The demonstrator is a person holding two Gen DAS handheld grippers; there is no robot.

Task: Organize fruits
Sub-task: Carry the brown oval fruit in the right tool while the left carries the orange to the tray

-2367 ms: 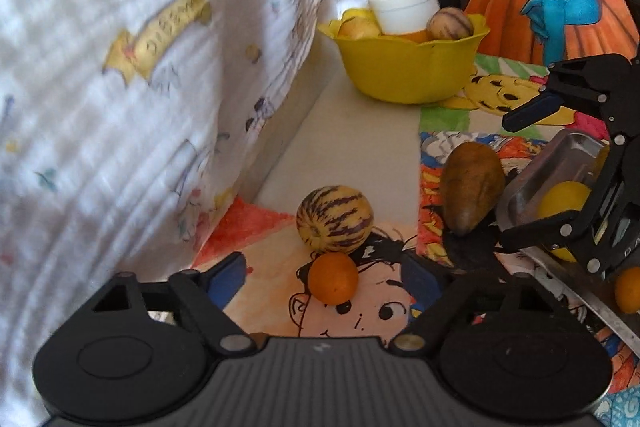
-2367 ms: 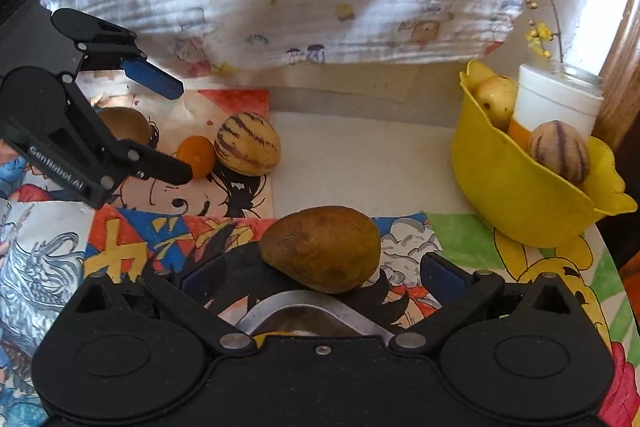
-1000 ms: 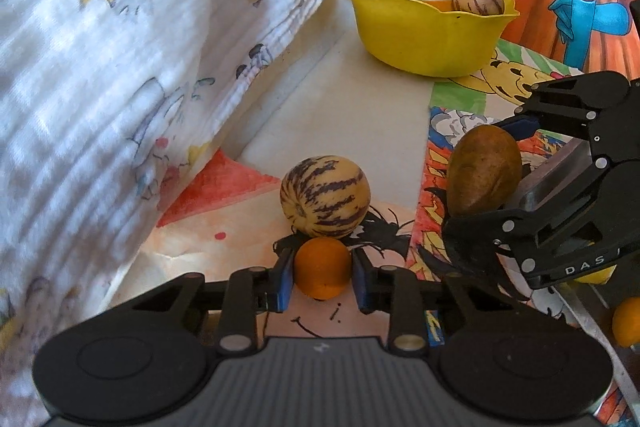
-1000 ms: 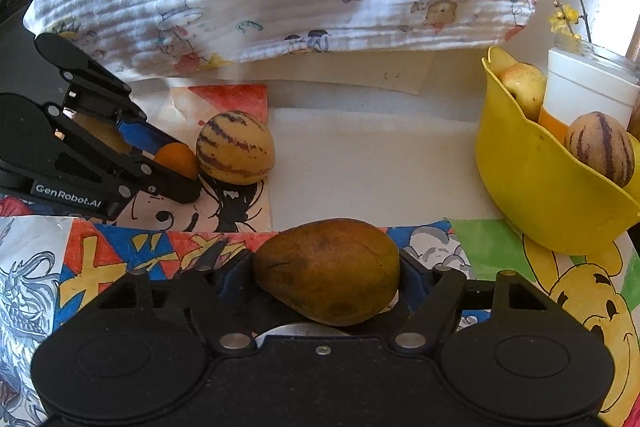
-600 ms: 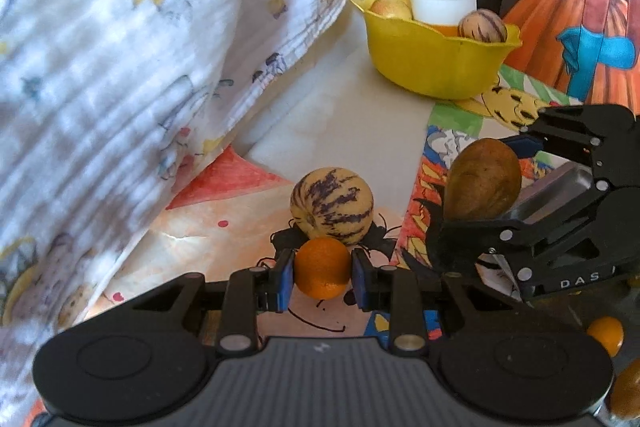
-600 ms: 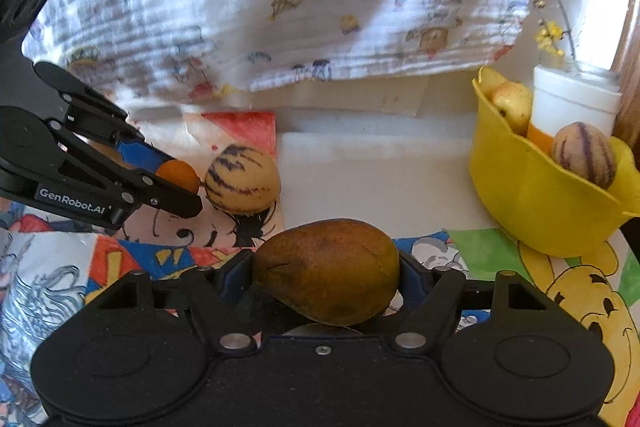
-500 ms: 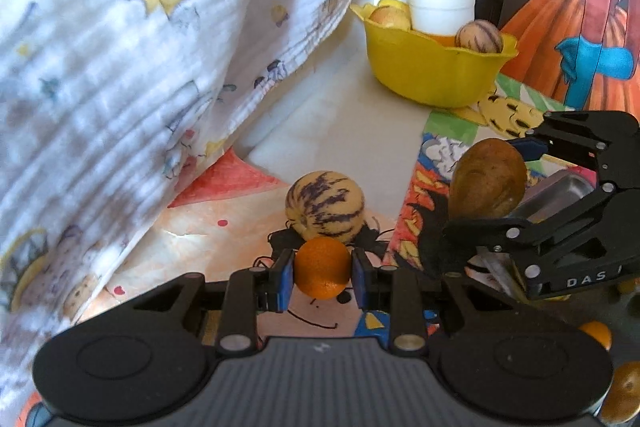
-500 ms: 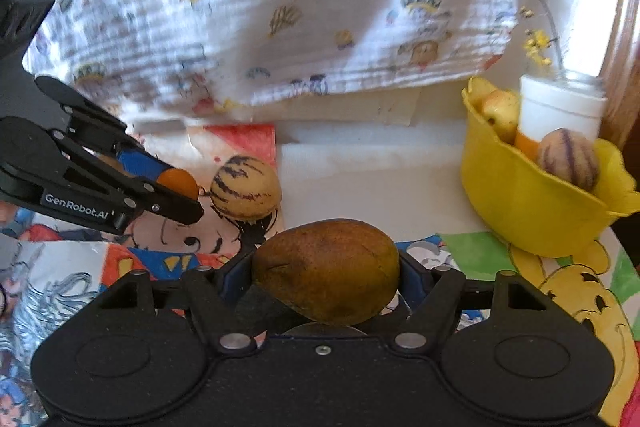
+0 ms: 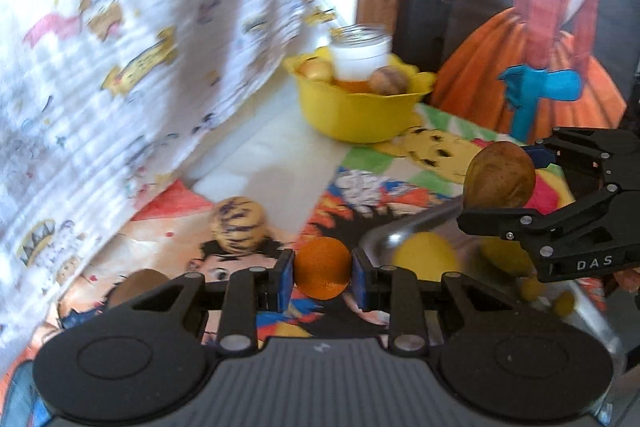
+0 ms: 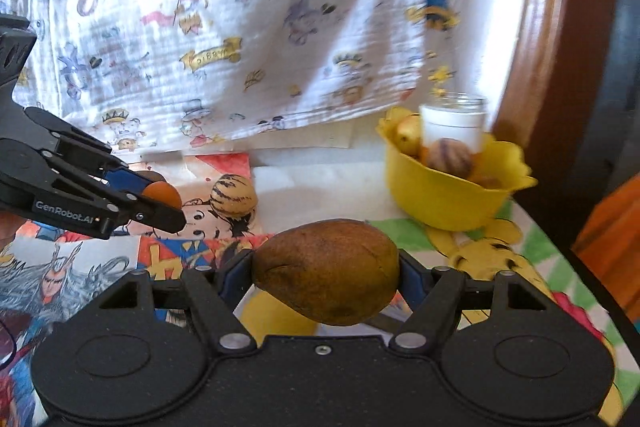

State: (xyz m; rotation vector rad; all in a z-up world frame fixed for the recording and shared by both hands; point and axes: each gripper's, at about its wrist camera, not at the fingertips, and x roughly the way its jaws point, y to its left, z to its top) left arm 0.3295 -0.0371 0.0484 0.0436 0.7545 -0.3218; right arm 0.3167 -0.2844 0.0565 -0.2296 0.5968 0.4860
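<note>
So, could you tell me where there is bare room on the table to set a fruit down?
The plain white strip between the striped melon and the yellow bowl is bare, along the foot of the hanging cloth. The yellow bowl is crowded with fruit and a jar; the metal tray already holds yellow fruit.

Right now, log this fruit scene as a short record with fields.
left tool: shut on small orange fruit, lifted
right tool: shut on brown fruit, lifted
yellow bowl: holds fruit and a white jar
striped fruit: on the cartoon mat
metal tray: holds yellow fruit
</note>
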